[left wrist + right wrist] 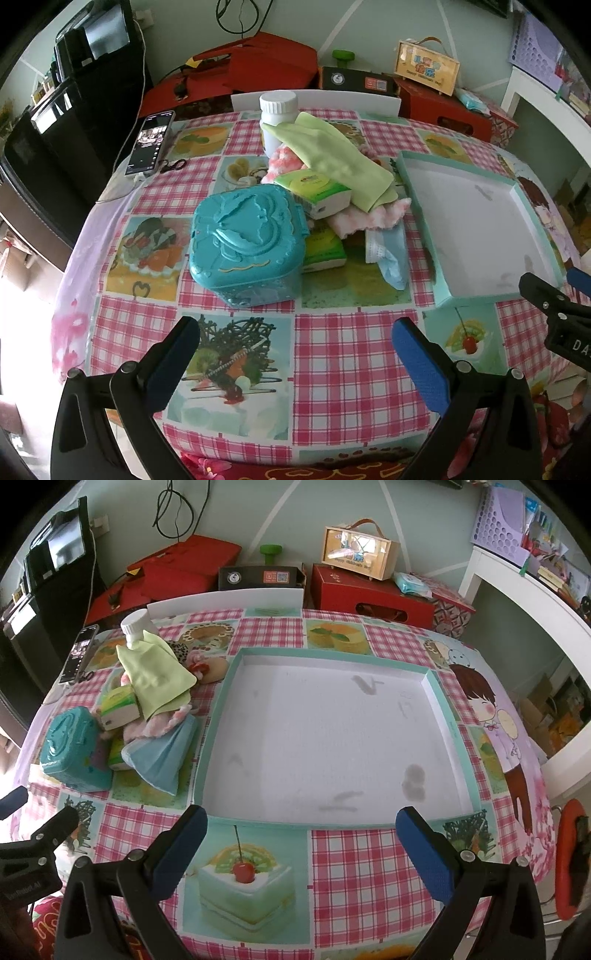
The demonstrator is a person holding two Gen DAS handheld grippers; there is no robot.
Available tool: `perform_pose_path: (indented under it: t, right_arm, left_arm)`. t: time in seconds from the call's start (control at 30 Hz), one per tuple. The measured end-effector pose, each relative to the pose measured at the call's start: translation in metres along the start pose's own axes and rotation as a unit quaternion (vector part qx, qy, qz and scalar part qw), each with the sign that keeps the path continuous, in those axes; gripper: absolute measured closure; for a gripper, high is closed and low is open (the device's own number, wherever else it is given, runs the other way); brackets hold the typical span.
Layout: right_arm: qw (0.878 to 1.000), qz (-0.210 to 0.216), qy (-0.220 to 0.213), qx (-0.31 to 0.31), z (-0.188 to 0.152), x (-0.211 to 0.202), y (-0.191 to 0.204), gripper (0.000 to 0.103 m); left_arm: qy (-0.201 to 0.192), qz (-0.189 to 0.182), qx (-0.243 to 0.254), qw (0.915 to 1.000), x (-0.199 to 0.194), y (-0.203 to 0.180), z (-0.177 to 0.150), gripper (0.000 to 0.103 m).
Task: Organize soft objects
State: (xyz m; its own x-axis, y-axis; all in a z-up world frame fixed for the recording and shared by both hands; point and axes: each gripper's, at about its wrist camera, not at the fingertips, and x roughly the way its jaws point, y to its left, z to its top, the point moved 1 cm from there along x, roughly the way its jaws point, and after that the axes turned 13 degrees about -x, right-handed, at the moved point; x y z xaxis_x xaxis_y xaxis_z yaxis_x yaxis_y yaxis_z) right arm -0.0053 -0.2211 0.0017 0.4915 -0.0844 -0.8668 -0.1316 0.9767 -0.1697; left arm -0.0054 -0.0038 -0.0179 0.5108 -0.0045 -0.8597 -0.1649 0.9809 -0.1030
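Pink-checked oilcloth with cake pictures covered the table (332,354), and red boxes and a wooden case stood along the far wall. Left of centre lay a loose pile of soft things: a pale green cloth (332,158) draped on top, leaning against a white bottle (277,114); a fuzzy pink-and-white cloth (369,218) under it; a light blue cloth (393,258) spilling toward the near side; and two green tissue packs (319,190), one resting on the other. A teal plastic box (247,243) with a raised lid pattern sat just left of the pile, touching the tissue packs. Right of the pile sat a shallow tray (218,716) with a mint rim and a white, smudged floor, holding nothing. A phone (149,146) lay at the far left edge.

Both grippers hovered over the near edge of the table, well apart from the pile: the left gripper (295,354) before the teal box, the right gripper (301,842) before the tray, each spread wide with nothing between its blue pads.
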Motion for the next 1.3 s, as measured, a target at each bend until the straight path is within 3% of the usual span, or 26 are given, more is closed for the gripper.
perform_pose_path:
  t: [0.6,1.3]
  right_arm:
    - [1.0,0.0,-0.002,0.0,-0.001,-0.0016,-0.0001,0.0]
    - [1.0,0.007,0.001,-0.006,0.0011,0.004,0.0047,0.0]
  left_arm:
    - [-0.018,-0.039,-0.004,0.9991,-0.0057,-0.0023,0.0024,0.0]
    - [-0.022,-0.051,-0.002,0.9984,-0.0088,-0.0022,0.0071,0.0]
